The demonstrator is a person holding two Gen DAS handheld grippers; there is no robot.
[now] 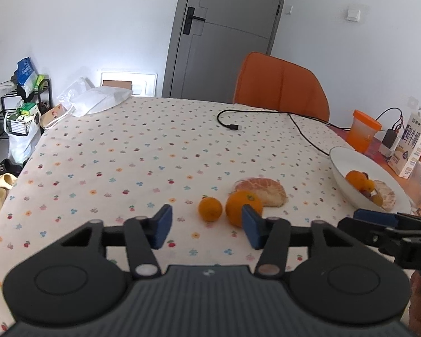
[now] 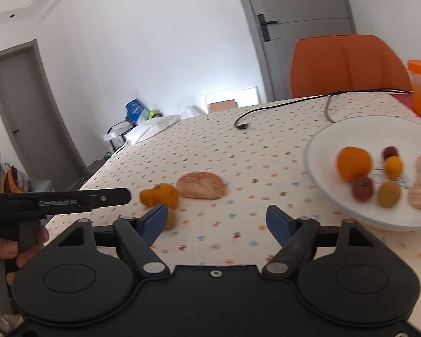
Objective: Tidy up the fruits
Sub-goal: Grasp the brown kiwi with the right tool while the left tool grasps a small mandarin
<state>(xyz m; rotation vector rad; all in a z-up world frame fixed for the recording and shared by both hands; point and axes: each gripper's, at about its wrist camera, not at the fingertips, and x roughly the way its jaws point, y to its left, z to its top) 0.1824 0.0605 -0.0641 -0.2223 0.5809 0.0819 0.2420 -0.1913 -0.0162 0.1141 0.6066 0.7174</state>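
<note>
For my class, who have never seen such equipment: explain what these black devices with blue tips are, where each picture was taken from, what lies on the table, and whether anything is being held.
Each device is a hand-held two-finger gripper with a camera looking along its blue fingers. One picture comes from the left gripper, the other from the right gripper. Both are open and hold nothing. On the flower-print tablecloth lie a small orange citrus fruit, a larger orange citrus fruit and a peeled pale pomelo piece. The white round plate already holds several fruits. A black cable lies farther back.
</note>
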